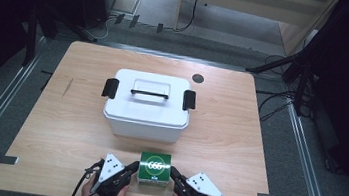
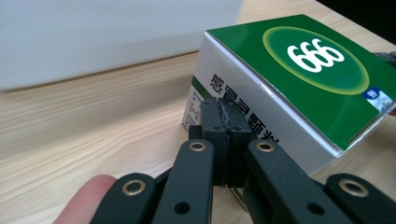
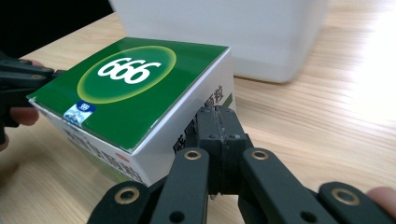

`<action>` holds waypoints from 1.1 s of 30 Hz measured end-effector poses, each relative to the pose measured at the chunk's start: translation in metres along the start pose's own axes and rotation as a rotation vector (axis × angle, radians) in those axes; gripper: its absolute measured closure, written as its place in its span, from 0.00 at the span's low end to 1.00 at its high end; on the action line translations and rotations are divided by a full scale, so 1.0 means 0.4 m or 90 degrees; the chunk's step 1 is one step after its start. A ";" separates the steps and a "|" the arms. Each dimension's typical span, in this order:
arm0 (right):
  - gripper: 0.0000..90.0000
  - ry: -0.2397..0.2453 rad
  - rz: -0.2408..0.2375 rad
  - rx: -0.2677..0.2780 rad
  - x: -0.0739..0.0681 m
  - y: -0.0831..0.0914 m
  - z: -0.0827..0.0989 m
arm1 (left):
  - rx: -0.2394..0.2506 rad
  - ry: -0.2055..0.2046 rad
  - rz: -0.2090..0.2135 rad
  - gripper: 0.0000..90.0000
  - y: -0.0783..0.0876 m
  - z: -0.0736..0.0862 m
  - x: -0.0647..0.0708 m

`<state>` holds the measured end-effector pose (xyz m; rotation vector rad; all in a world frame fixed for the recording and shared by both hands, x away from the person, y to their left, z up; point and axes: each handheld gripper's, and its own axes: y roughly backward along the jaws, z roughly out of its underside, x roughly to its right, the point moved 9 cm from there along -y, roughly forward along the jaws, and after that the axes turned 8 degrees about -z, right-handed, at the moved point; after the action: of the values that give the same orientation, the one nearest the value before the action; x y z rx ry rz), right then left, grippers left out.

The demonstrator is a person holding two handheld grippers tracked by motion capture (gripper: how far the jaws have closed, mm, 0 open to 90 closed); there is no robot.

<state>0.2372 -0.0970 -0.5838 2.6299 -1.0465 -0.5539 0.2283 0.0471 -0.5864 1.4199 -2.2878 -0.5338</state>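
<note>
— Standing how far along?

— Sitting early, judging by the layout. Green box (image 1: pixel 155 167) resting flat on the table (image 1: pixel 58 129), not lifted. White bin (image 1: pixel 147 106) beyond it with its lid down and both black latches (image 1: pixel 109 87) looking fastened. So, by this reading: pinching the box between the two tongs just beginning, with lifting, opening the bin and stowing probably all remaining.

— And the tongs, gaping or pinched?

— Both pinched tight, pads meeting, nothing between them. Left gripper (image 1: pixel 131 166) pointing its closed tip at the box's left side; in the left gripper view (image 2: pixel 227 119) tip lying right against the white printed side, though touching or just short being hard to tell. Right gripper (image 1: pixel 175 172) mirroring that on the other side; in the right gripper view (image 3: pixel 219 122) tip sitting at the lower edge of the white side panel.

— Placing the box where, then?

— Lying directly between the two closed tips, squeezed or about to be squeezed from both sides, green face with the white digits upward. Bin standing farther ahead of both tips, apart from the box.

— Watching for anything?

— Slipping, probably: narrow closed tips pressing on smooth cardboard, needing even pressure from both sides.
</note>
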 end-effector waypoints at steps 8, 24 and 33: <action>1.00 -0.020 0.041 0.012 0.046 0.053 0.012 | -0.009 -0.022 0.030 1.00 -0.034 -0.007 0.057; 0.88 -0.013 0.079 0.011 0.096 0.093 0.014 | 0.000 -0.009 0.014 0.88 -0.033 -0.025 0.016; 0.89 0.006 0.070 0.024 0.128 0.079 -0.035 | 0.018 0.024 -0.064 0.95 0.011 -0.028 -0.120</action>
<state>0.2586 -0.1539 -0.5724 2.5844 -1.2012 -0.5019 0.2506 0.0910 -0.5807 1.5508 -2.2126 -0.5031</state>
